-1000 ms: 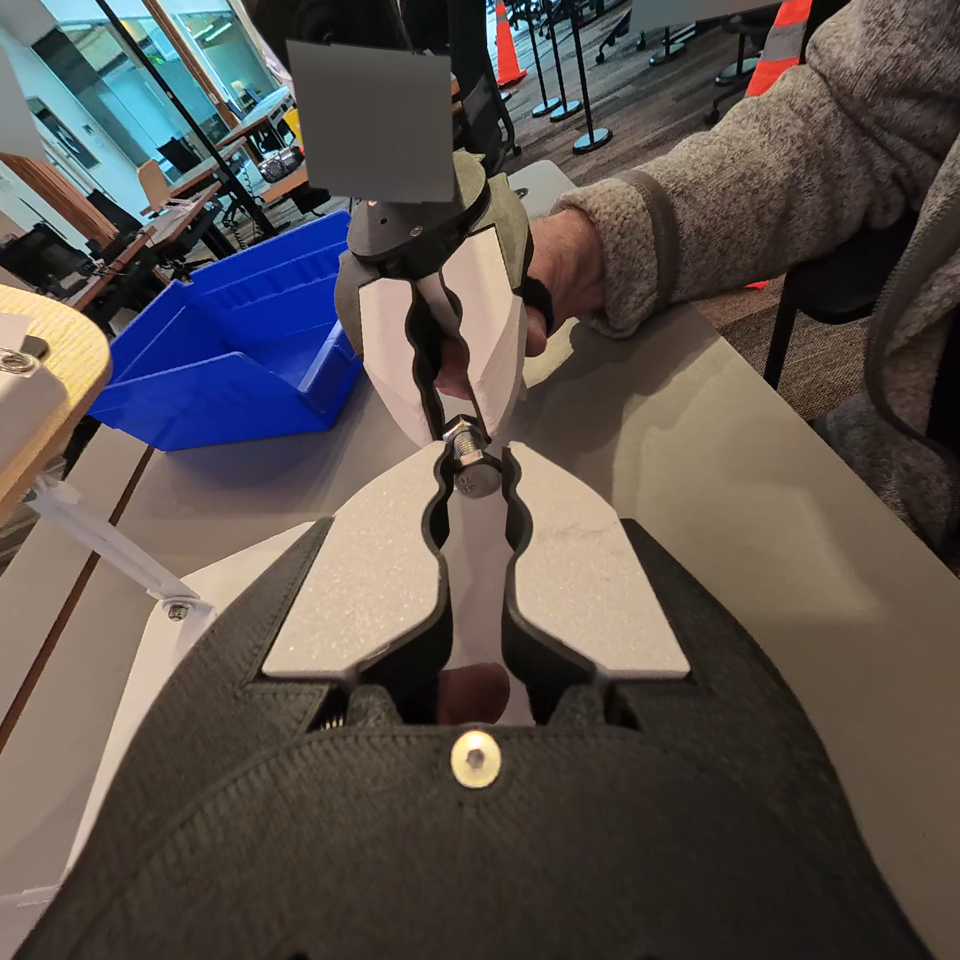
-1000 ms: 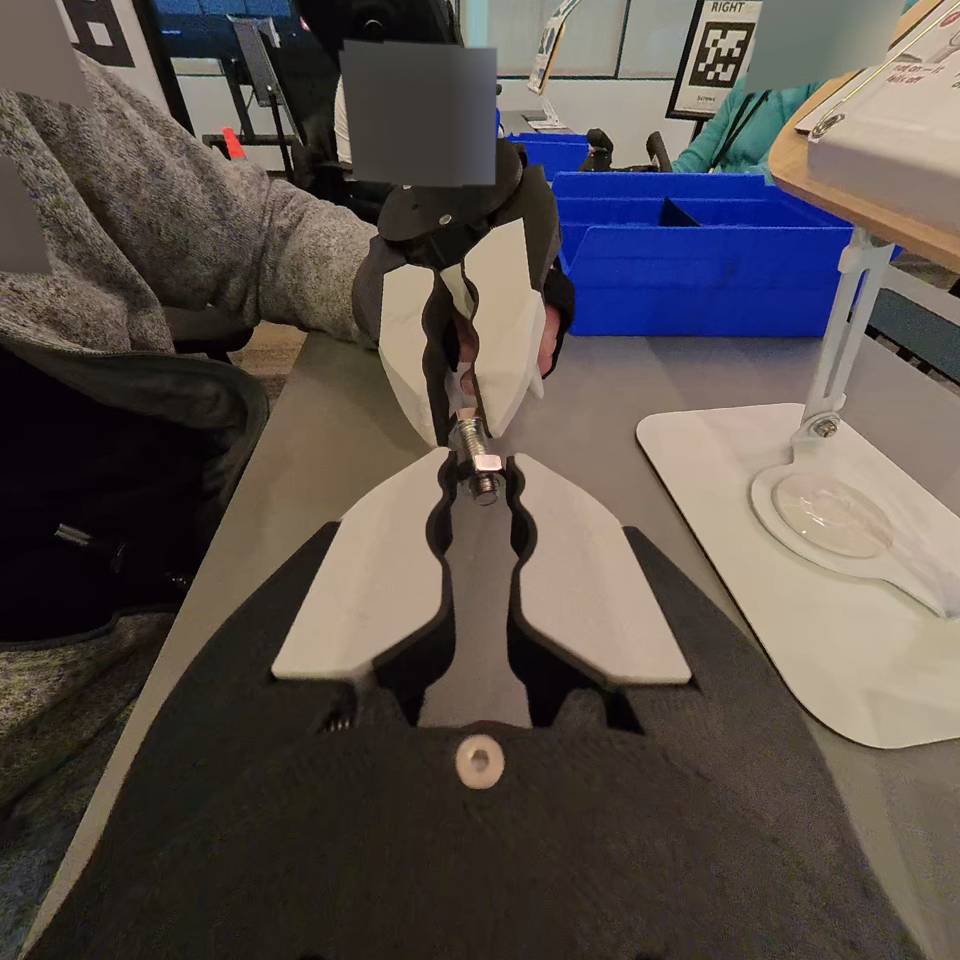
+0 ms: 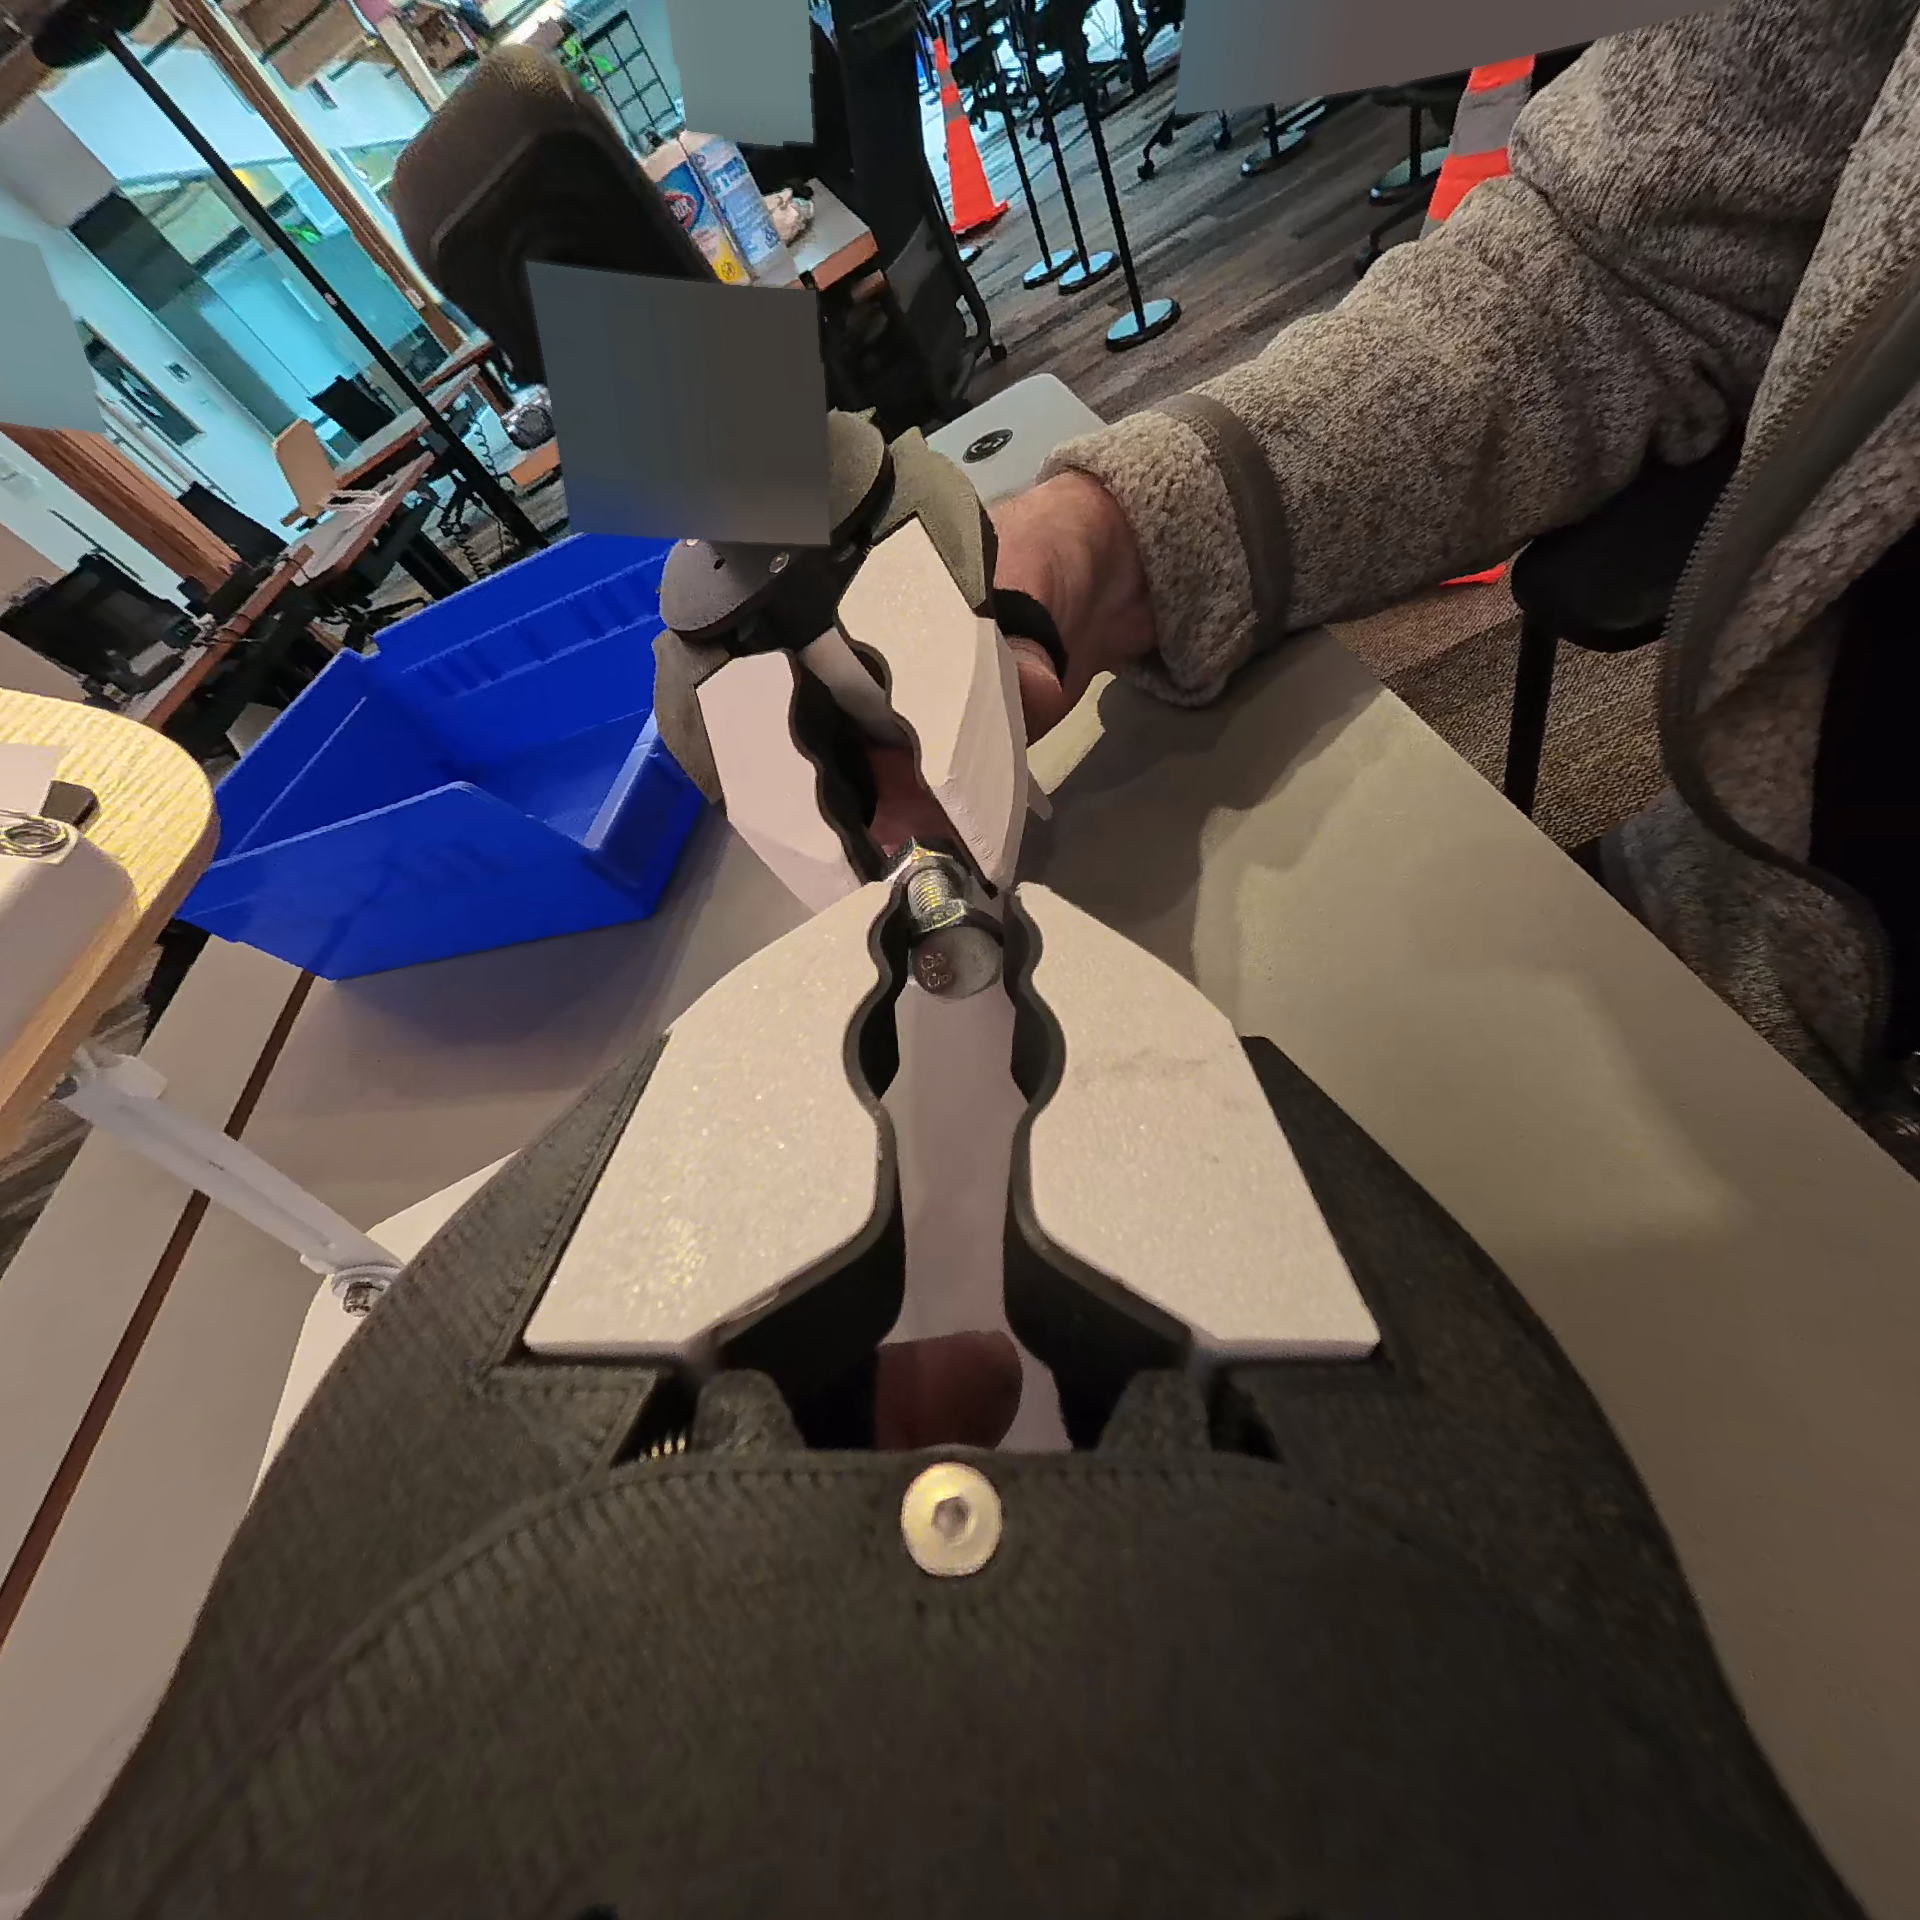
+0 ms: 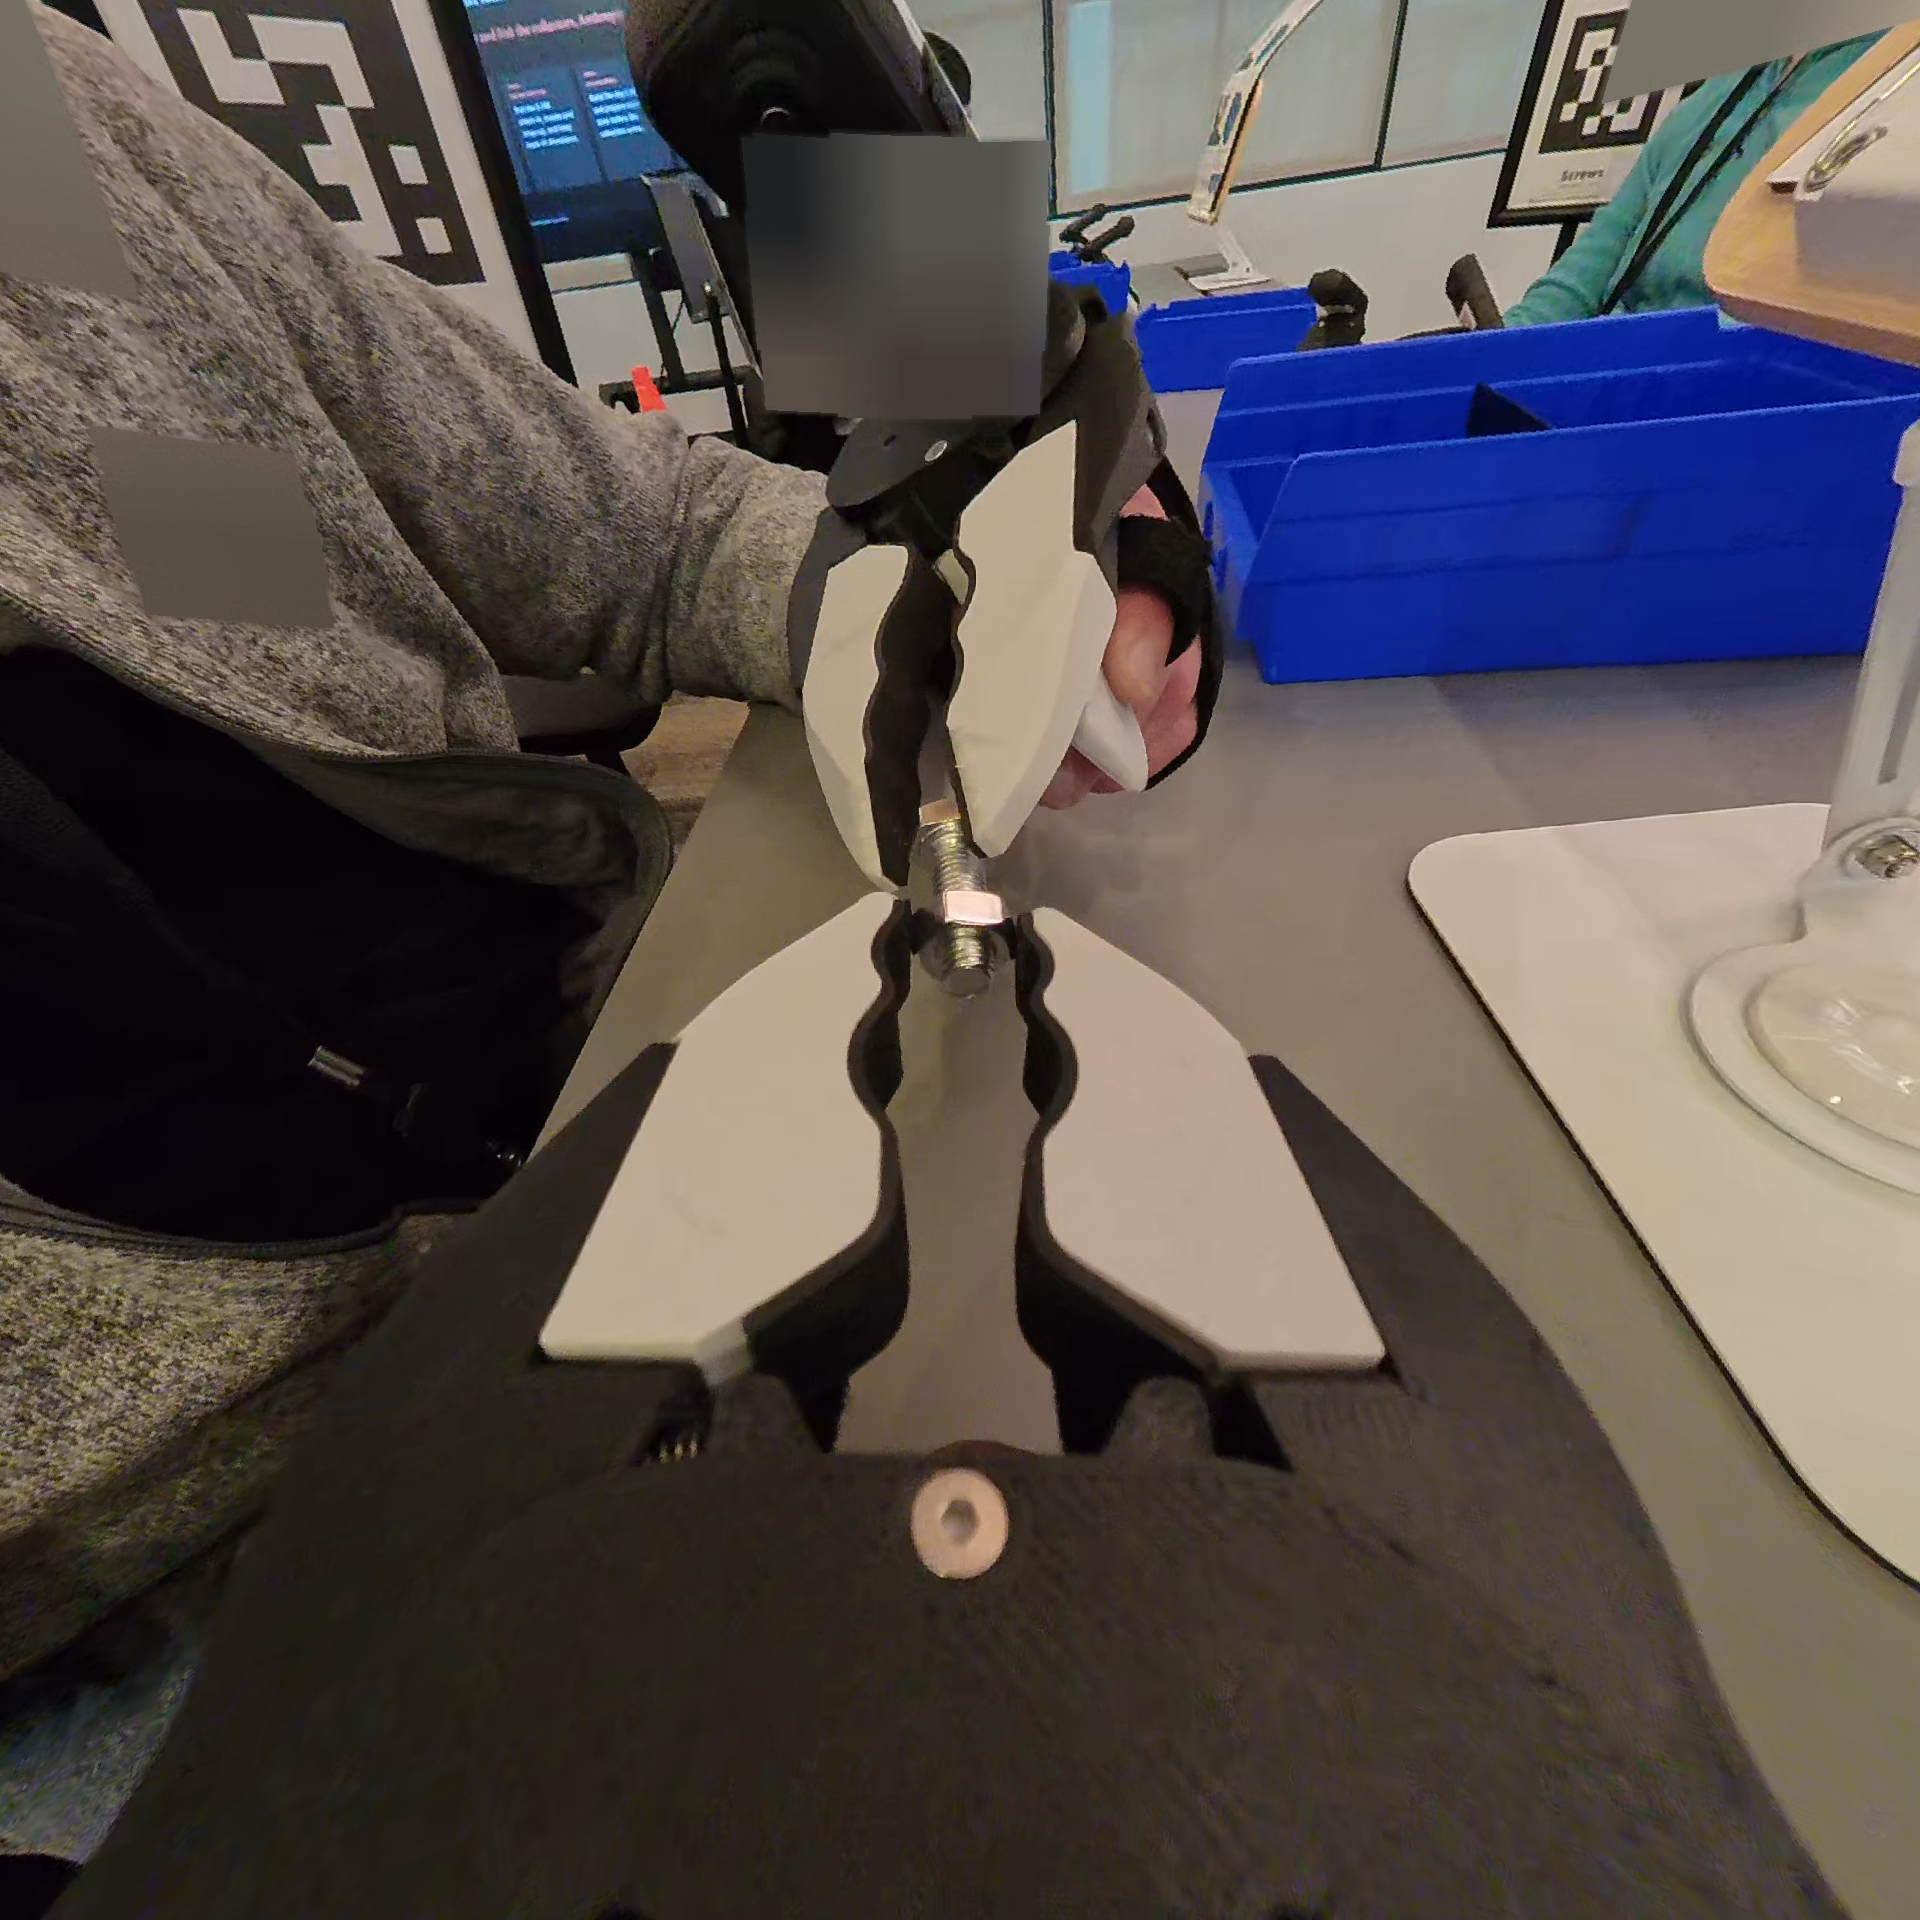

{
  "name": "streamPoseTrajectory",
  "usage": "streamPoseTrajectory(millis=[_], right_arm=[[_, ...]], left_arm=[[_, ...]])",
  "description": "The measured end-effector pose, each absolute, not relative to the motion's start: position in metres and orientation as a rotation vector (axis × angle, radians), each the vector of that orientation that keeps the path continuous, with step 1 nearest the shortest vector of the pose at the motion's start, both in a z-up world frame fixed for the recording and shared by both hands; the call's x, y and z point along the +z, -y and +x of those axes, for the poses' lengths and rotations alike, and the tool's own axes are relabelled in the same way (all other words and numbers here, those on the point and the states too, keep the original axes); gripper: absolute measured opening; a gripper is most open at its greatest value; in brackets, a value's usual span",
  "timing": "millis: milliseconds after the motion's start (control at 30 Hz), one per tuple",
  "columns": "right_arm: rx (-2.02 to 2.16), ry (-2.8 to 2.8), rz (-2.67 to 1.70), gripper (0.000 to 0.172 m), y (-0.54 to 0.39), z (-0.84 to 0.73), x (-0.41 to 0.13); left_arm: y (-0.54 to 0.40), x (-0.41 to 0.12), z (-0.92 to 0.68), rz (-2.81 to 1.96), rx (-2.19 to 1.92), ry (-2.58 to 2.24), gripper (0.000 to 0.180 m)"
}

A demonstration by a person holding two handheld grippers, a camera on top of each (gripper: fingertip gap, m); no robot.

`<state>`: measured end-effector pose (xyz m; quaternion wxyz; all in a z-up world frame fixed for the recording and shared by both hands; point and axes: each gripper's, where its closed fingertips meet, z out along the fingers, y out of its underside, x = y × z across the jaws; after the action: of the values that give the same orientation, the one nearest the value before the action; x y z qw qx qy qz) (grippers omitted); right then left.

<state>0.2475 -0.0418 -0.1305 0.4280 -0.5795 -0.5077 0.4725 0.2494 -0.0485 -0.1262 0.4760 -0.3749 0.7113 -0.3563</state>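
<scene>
Steel bolt (image 3: 951, 971) and hex nut (image 4: 966, 912) are held in the air above the grey counter (image 3: 1351, 935), between two tools that meet tip to tip. The left tool (image 3: 954, 914) is closed narrowly on the bolt's round-topped head, and the right tool (image 4: 961, 920) is clamped on the flats of the nut, which sits partway along the thread. The bolt's free end is seen poking through towards the right tool's camera.

The hold is judged best kept with both tools on one line along the bolt and the pads square on the flats, since any tilt would be likely to bind the thread.

Much of the bolt head is hidden in the right view. How deep the pads bite cannot be made out. The contents of the blue bin (image 3: 468, 831) are not shown.
</scene>
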Motion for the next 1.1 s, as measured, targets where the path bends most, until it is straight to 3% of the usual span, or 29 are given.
streamPoseTrajectory(millis=[567,1100], right_arm=[[1.064,1.222,-1.489,0.019,0.027,0.256,-0.135],[1.026,1.201,-1.492,0.019,0.023,0.261,-0.135]], left_arm=[[0.034,-0.126,0.249,-0.987,-0.901,-1.691,0.03],[0.022,-0.132,0.251,-1.041,-0.885,-1.658,0.022]])
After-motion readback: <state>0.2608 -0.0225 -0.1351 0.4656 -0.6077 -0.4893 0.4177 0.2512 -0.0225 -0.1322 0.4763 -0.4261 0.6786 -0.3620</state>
